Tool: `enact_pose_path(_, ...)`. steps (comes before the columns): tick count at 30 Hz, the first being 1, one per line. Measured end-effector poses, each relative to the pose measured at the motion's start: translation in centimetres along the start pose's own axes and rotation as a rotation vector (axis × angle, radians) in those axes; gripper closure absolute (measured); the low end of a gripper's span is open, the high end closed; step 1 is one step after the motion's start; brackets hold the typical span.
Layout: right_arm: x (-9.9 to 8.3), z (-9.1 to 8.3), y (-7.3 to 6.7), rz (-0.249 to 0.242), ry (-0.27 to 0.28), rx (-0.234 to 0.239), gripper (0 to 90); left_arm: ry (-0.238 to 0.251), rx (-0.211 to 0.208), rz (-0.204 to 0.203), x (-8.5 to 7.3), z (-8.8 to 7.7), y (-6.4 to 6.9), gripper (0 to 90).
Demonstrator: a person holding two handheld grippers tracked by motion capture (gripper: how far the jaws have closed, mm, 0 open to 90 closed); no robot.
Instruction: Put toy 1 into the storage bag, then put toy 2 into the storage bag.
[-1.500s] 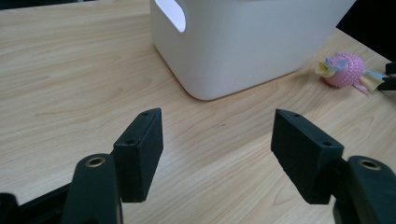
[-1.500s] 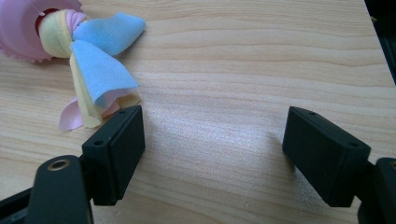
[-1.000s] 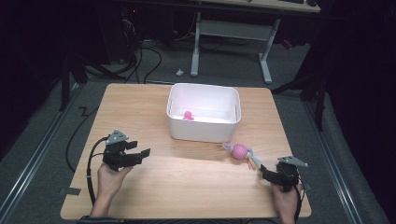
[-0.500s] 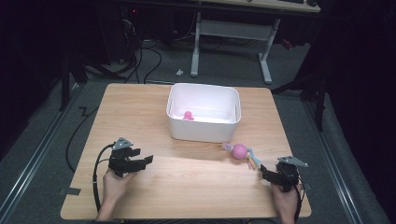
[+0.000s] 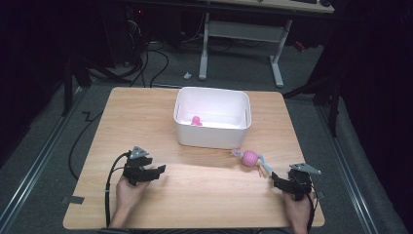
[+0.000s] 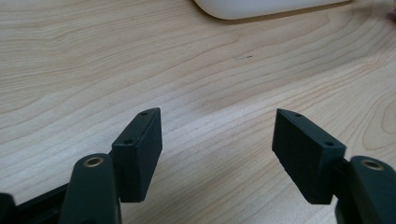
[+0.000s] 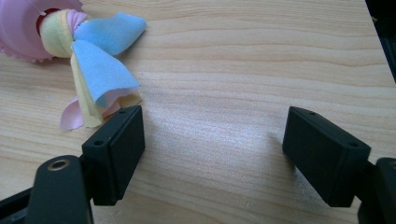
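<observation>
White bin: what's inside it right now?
Inside the white bin, one small pink toy lies near the front left; the front wall hides the floor strip just behind it.

A lab or workshop is suggested by a bare wooden table (image 5: 146,112) set on a grey floor, dark surroundings, loose cables (image 5: 146,63) and a metal-legged workbench (image 5: 243,34) behind.

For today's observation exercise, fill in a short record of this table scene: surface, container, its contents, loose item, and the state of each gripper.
surface: wooden table
container: white bin, open top
contents: small pink item
loose item: pink ball toy with cloth ribbons, right of the bin's front
left gripper: open, over bare wood
right gripper: open, ribbons beside one jaw
</observation>
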State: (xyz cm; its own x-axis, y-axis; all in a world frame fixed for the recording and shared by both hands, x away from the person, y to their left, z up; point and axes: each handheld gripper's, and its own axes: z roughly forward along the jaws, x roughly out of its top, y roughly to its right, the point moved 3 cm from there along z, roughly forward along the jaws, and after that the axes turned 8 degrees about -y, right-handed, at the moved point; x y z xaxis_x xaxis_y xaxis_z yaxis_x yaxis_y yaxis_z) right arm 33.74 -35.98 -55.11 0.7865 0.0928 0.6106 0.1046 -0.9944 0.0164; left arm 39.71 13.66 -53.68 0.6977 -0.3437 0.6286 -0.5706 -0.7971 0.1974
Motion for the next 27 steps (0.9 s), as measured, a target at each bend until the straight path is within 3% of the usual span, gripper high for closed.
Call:
enact_pose_path(10, 0.0, 0.0, 0.0, -0.002, 0.0, 0.0, 21.0, -0.02, 0.054, 0.049, 0.3, 1.7, 0.7, 33.6)
enact_pose_path(21, 0.1, 0.0, 0.0, -0.004, 0.0, 0.001, 20.9, -0.005, 0.086, 0.033, 0.5, 2.4, 0.3, 33.4)
enact_pose_path(27, 0.1, 0.1, 0.0, 0.001, -0.003, 0.004, 20.8, 0.006, 0.119, 0.062, 0.5, 2.7, 0.3, 33.1)
